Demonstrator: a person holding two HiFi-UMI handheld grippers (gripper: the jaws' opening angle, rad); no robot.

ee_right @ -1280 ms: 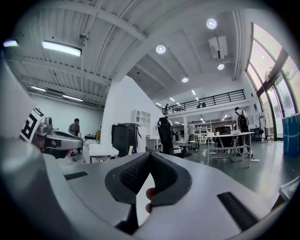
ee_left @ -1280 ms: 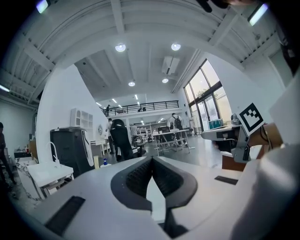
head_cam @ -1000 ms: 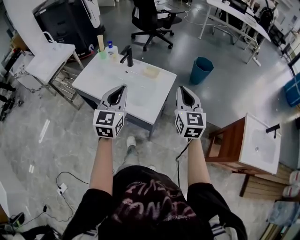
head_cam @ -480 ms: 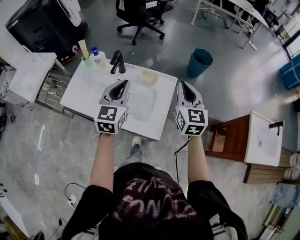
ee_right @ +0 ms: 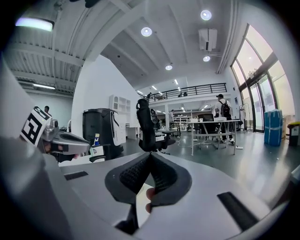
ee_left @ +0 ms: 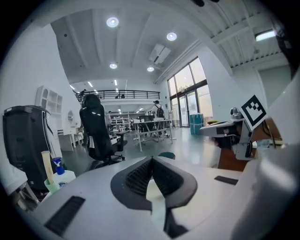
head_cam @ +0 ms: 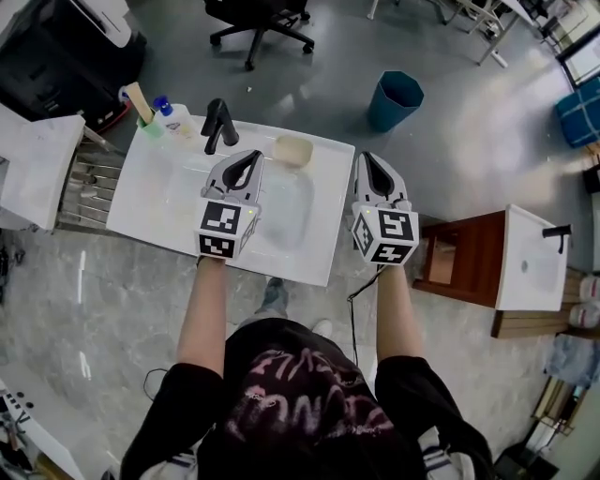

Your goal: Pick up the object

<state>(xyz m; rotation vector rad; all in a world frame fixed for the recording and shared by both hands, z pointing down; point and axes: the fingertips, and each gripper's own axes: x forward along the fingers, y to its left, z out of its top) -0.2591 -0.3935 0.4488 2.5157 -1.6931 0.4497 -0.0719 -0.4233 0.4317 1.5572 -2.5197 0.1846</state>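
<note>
A white washstand (head_cam: 159, 202) with a shallow basin stands below me. At its back edge lies a pale beige block (head_cam: 292, 150). Beside it are a black tap (head_cam: 217, 123), a soap bottle (head_cam: 174, 116) and a green cup (head_cam: 148, 125) holding a stick. My left gripper (head_cam: 251, 157) hovers above the basin, shut and empty, its tip just short of the beige block. In the left gripper view, the left gripper (ee_left: 151, 160) shows closed jaws. My right gripper (head_cam: 367, 157) hangs past the stand's right edge, its jaws meeting at the tip (ee_right: 150, 155), with nothing held.
A teal bin (head_cam: 395, 98) stands on the grey floor beyond the stand. A black office chair (head_cam: 258, 17) is farther back. A wooden cabinet with a second basin (head_cam: 523, 272) stands at the right. A white table (head_cam: 33, 164) and a black machine (head_cam: 61, 47) are at the left.
I have stepped forward: the washstand has come nearer and lower in view. Both grippers, still shut, are now level with it, the left one over the basin.
</note>
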